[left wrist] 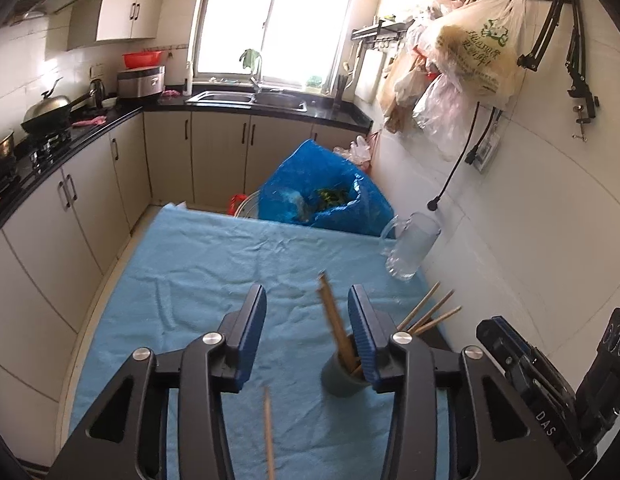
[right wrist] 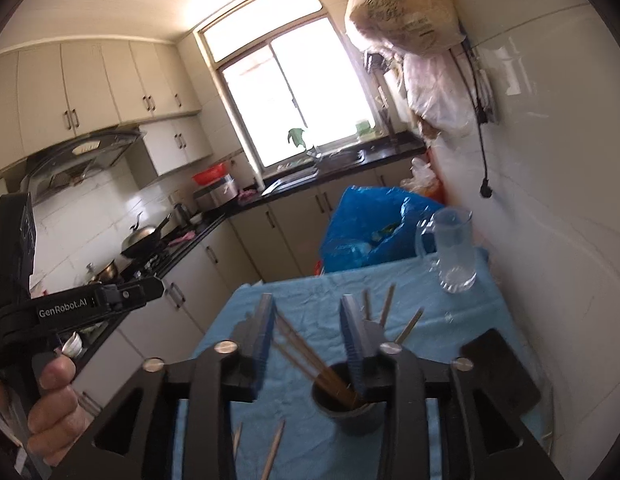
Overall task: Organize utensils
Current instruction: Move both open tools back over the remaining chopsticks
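Note:
A dark round cup (left wrist: 344, 380) (right wrist: 348, 410) stands on the blue cloth and holds several wooden chopsticks (left wrist: 334, 320) (right wrist: 306, 354) that fan out of it. One loose chopstick (left wrist: 269, 432) lies on the cloth in the left wrist view; two loose chopsticks (right wrist: 274, 448) show in the right wrist view. My left gripper (left wrist: 306, 312) is open and empty above the cup, whose rim sits by the right finger. My right gripper (right wrist: 308, 316) is open and empty above the same cup. The right gripper also shows at the left view's right edge (left wrist: 550, 380).
A clear glass mug (left wrist: 410, 246) (right wrist: 450, 252) stands at the table's far right by the tiled wall. A blue plastic bag (left wrist: 322, 188) (right wrist: 370, 224) sits behind the table. A dark flat object (right wrist: 498, 372) lies at the right edge. Kitchen counters (left wrist: 70, 140) run along the left.

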The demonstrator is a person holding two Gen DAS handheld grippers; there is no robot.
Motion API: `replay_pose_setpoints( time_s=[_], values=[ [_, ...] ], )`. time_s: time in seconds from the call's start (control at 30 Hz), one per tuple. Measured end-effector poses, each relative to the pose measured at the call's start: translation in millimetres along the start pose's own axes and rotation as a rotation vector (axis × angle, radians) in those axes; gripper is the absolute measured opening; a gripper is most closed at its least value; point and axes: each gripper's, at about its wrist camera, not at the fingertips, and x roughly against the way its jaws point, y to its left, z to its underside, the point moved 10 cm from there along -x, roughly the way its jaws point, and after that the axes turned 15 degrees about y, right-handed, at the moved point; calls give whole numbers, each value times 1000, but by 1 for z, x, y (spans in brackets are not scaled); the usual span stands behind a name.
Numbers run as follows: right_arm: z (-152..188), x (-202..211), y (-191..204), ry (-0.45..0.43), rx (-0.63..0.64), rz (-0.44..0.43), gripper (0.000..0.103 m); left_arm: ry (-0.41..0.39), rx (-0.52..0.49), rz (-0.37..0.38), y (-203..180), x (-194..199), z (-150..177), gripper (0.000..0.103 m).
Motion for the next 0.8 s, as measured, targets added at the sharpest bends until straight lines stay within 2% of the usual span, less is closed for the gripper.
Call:
replay_pose_setpoints(
  time_s=[0.1, 0.23, 0.53, 0.73, 0.8],
  values=[
    [18, -10, 10, 42, 17, -7, 46, 27, 20, -26, 25, -5, 19, 42],
    [49, -35, 22, 128, 32, -17, 50, 66, 53, -61, 58, -19, 47, 52],
    [116, -98, 43, 322, 59, -46, 50, 239, 207, -144, 156, -79, 128, 53],
    [147, -128, 59, 425, 92, -59, 50, 382, 313, -121, 196, -122, 171, 53],
    [155, -136, 63, 454, 94, -62, 50, 405, 329, -124, 201, -131, 177, 53]
  ],
)
